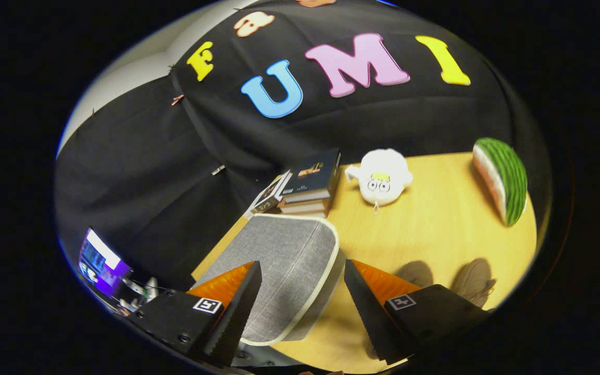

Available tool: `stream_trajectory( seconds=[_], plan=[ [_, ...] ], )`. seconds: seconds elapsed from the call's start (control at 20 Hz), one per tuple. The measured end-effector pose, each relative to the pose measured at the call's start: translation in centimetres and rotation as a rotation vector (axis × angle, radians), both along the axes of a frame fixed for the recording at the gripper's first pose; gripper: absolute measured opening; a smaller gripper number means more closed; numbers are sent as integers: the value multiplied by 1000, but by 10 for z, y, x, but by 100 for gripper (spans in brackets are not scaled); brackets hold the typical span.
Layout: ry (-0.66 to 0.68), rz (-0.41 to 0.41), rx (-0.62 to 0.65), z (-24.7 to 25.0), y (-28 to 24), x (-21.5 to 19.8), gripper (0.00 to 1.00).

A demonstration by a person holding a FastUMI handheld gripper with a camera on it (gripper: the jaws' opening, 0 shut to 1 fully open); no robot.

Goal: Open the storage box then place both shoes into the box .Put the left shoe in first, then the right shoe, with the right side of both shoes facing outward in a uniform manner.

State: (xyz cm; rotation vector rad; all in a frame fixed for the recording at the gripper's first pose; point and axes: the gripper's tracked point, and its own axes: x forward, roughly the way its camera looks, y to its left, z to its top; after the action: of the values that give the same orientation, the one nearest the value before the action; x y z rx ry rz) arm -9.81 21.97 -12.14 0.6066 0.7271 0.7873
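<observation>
A grey fabric storage box (285, 271) with a pale trim stands on the wooden table (435, 224), its lid down, right between and just ahead of my fingers. My gripper (300, 278) is open, one finger on each side of the box's near corner, neither pressing on it. Two brownish shoes (474, 281) lie on the table beyond the right finger, partly hidden behind it.
A stack of books (308, 190) sits just behind the box. A white plush toy (382, 177) lies beside the books, and a watermelon-slice toy (503, 179) stands at the table's far right. A lit screen (99, 260) glows off the table's left.
</observation>
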Motion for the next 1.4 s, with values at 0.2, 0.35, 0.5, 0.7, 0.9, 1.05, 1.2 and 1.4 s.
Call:
stream_trajectory(
  seconds=[0.2,0.35,0.5,0.7,0.9,1.05,1.2,1.4],
  plan=[
    [224,38,136,-35,13,-27,98],
    [384,51,230,-56,27,-37,98],
    [527,65,333,-63,38,-49,98],
    [638,71,469,-56,50,-58,90],
    [668,85,540,-48,51,-54,59],
    [623,56,565,-38,42,-50,20],
    [570,67,550,-26,41,-53,5],
    [480,44,570,17,39,-44,5]
  ],
)
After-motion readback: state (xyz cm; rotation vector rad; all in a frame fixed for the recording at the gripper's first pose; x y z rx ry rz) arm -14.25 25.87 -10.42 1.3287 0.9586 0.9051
